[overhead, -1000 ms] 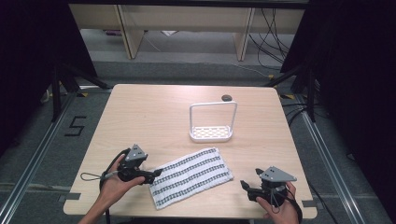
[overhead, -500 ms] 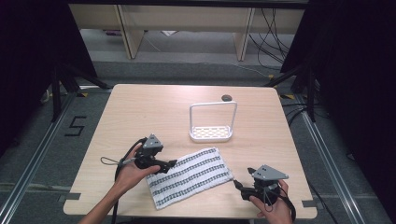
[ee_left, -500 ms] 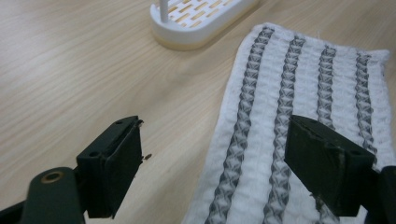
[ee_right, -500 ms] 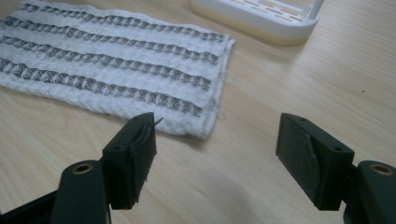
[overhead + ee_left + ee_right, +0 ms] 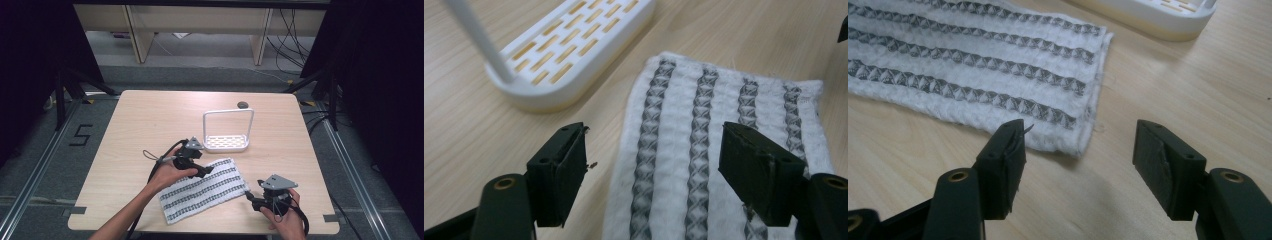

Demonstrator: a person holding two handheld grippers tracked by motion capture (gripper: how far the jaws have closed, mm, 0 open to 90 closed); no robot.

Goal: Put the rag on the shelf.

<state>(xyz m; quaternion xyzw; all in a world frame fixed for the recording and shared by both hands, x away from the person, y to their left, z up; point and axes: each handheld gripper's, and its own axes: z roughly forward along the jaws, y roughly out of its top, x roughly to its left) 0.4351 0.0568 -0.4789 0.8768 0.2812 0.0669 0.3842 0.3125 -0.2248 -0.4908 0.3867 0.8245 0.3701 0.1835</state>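
Towel (image 5: 204, 190) lies flat & unfolded at table's (image 5: 130, 130) near edge, in front of the white rack (image 5: 226, 141); nothing gripped yet, so all work is left. R gripper (image 5: 1075, 150) jaws, just closing, stand wide at towel's corner, nothing between them. L gripper (image 5: 651, 165), also narrowing, straddles towel's far edge w/o pinching.

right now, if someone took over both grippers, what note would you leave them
Left gripper: fingers open, just been closing, over the upper edge of the striped cloth; nothing pinched yet.
Right gripper: fingers open, also just been closing, low at the cloth's right corner, not on it.
Cloth lies flat and unfolded on the table, in front of the white rack. A small dark thing sits behind the rack.
Done: both grippers brought to the cloth.
Left: probably grip the edge and corner, then handle the cloth; nothing is lifted or folded so far.
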